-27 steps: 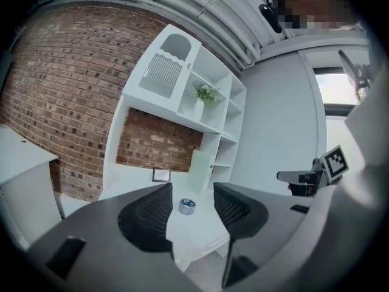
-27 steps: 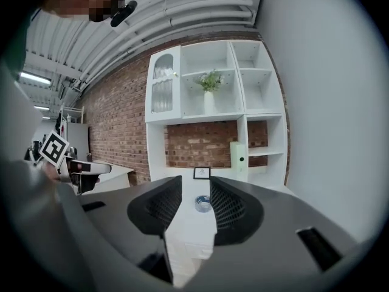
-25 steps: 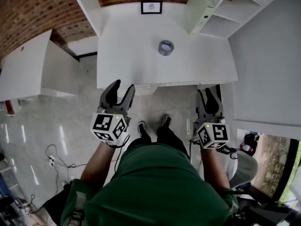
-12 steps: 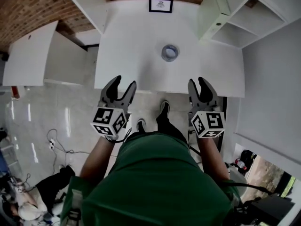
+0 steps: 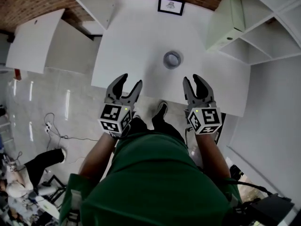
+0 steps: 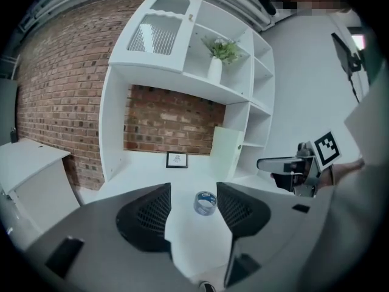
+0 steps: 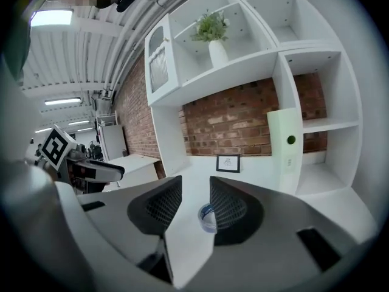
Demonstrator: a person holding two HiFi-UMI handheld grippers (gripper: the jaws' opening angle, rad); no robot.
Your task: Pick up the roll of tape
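A grey roll of tape (image 5: 172, 59) with a blue label lies flat on the white table (image 5: 136, 41), out past both grippers. My left gripper (image 5: 126, 84) hangs open over the table's near edge, nothing between its jaws; the left gripper view shows the tape (image 6: 205, 202) ahead in the gap. The right gripper (image 5: 197, 82) is open too, at the near edge just right of the tape, and empty. In the right gripper view the roll of tape (image 7: 206, 217) sits partly behind the right jaw. Neither gripper touches it.
A small framed picture (image 5: 170, 5) leans at the table's back against the brick wall. White shelving (image 5: 244, 22) stands at the right, a side table (image 5: 33, 41) at the left. A potted plant (image 6: 220, 56) sits high on a shelf. Cables (image 5: 51, 126) lie on the floor.
Both grippers have moved forward and down toward the table's near edge, closer to the tape. The left jaws have spread a little wider.
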